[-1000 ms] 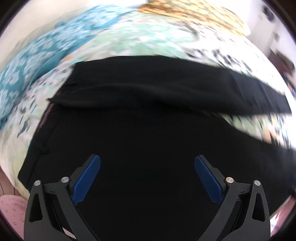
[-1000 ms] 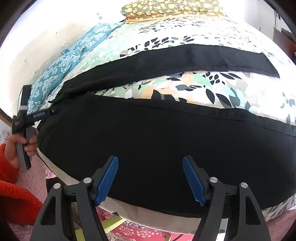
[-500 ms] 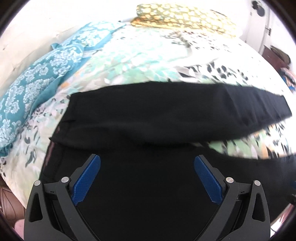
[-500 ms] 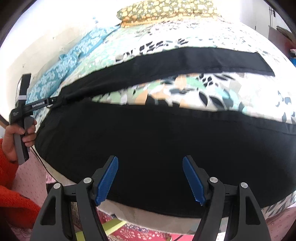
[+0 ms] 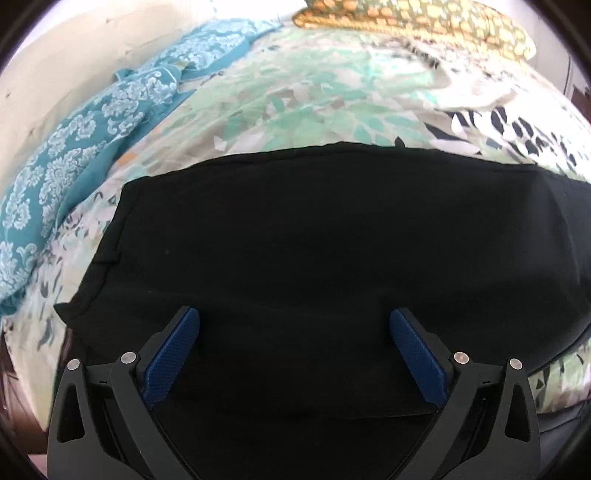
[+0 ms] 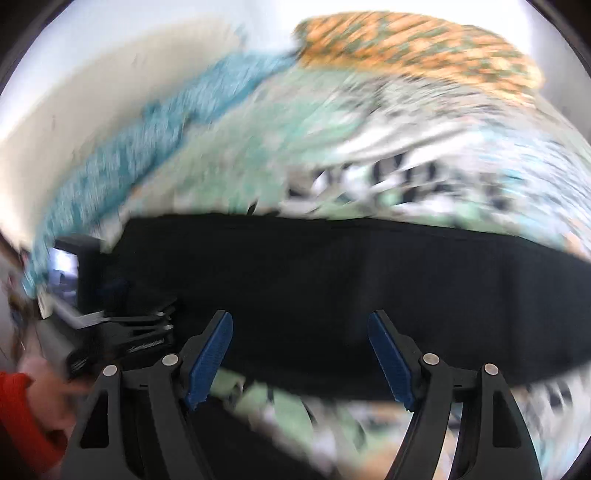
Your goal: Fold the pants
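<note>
Your pants (image 5: 314, 258) lie flat on the bed (image 5: 295, 103), one leg folded over the other. Both tongs, left (image 5: 294, 350) and right (image 6: 300, 360), hang open and empty above the cloth, ready to grip.

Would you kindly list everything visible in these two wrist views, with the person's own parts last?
Black fabric pants: one, black, spread across the bed.
Floral leaf-print bedsheet: one, green, white and black, under the pants.
Teal patterned blanket: one, teal and white, along the wall side.
Yellow patterned pillow: one, yellow-green, far end.
Left gripper: one, black with blue pads, open above the pants.
Right gripper: one, same colours, open.
Red sleeve: one, lower left in the right view.
</note>
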Demonstrator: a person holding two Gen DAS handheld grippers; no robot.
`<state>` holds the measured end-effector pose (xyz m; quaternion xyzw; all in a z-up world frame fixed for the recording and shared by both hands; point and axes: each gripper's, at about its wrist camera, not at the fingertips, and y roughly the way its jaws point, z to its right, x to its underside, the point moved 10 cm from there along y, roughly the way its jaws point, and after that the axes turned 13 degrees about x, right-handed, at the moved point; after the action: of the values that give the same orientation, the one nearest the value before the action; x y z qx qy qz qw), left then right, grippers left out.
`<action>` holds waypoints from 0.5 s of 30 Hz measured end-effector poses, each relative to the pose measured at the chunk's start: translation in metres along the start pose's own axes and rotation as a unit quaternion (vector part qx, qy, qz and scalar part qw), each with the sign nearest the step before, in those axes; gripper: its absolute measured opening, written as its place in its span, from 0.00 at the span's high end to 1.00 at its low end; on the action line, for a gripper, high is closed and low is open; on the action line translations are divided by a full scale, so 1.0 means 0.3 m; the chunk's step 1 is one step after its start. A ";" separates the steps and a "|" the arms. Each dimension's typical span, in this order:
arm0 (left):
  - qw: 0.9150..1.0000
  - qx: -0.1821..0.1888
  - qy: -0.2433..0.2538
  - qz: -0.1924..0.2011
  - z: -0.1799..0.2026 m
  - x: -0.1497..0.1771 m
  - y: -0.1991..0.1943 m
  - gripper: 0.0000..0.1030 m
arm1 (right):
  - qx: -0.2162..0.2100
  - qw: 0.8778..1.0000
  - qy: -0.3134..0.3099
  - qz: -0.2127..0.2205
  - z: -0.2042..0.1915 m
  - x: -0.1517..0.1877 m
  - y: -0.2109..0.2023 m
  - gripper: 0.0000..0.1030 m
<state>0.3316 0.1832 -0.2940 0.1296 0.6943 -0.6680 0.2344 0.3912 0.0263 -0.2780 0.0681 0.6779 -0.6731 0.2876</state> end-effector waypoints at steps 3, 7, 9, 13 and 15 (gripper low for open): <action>1.000 0.000 0.007 0.011 0.008 0.001 -0.003 0.00 | 0.061 0.997 -0.033 -0.034 0.143 0.059 0.130 0.27; 0.999 0.012 0.002 0.031 0.007 0.007 0.004 0.00 | 0.087 0.995 0.032 -0.023 0.548 0.162 0.082 0.27; 0.999 0.008 0.004 0.039 0.012 0.007 0.003 0.00 | 0.129 0.990 0.052 -0.031 0.766 0.221 0.052 0.27; 0.999 0.004 0.004 0.045 0.015 0.004 0.005 0.00 | 0.197 0.963 0.171 -0.062 1.256 0.361 -0.017 0.12; 0.999 0.002 0.005 0.045 0.016 0.001 0.005 0.00 | 0.216 0.945 0.231 -0.087 1.431 0.435 -0.040 0.06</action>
<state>0.3329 0.1784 -0.2955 0.1647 0.6873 -0.6577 0.2605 0.4058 -0.4219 -0.2997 0.2231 0.5676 -0.7914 0.0418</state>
